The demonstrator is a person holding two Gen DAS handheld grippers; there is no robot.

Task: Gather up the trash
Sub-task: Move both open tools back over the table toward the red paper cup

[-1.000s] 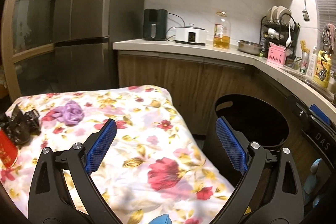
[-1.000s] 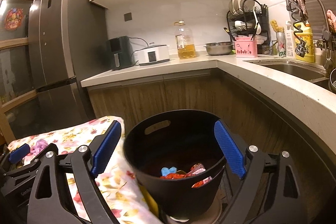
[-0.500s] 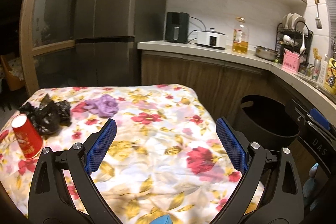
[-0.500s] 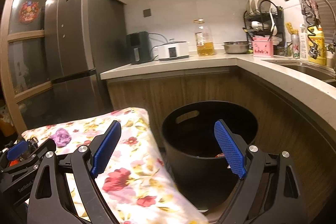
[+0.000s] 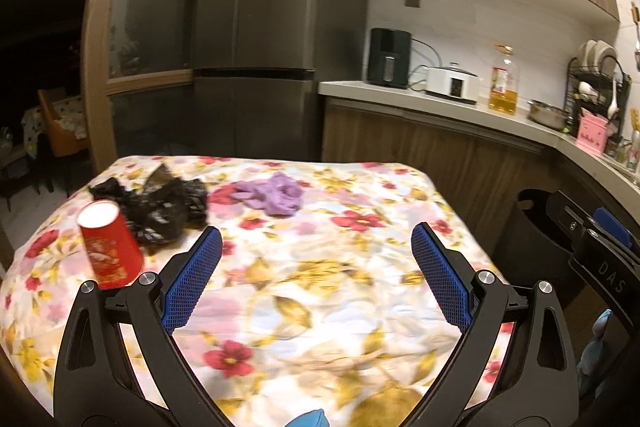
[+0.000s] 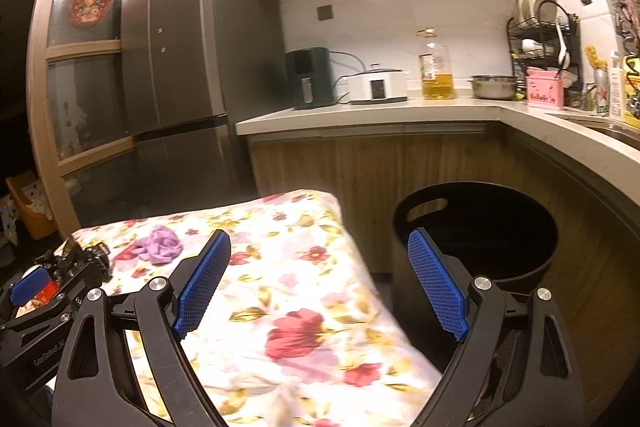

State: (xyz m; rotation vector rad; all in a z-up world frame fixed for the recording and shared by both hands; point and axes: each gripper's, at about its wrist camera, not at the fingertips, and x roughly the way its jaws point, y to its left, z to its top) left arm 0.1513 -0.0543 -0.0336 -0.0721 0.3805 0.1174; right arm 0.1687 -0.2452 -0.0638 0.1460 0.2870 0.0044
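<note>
Three pieces of trash lie on the floral-cloth table (image 5: 320,287): a red paper cup (image 5: 109,243) standing upside down at the left, a crumpled black plastic bag (image 5: 160,205) just behind it, and a purple crumpled wad (image 5: 276,193) further back. My left gripper (image 5: 316,263) hangs open over the table's middle, holding nothing. Open and empty too, my right gripper (image 6: 318,275) hovers at the table's right edge (image 6: 360,267), beside the black trash bucket (image 6: 480,227). The purple wad (image 6: 160,247) also shows in the right wrist view.
A tall dark fridge (image 5: 260,47) stands behind the table. The wooden counter (image 6: 380,115) carries an air fryer, a white cooker, an oil bottle (image 6: 434,67), a steel bowl and a dish rack. The bucket (image 5: 532,227) sits in the gap between table and counter.
Both views have swung left, away from the bucket and towards the table. The cup, black bag and purple wad have come into the left wrist view. Both grippers stayed open.
</note>
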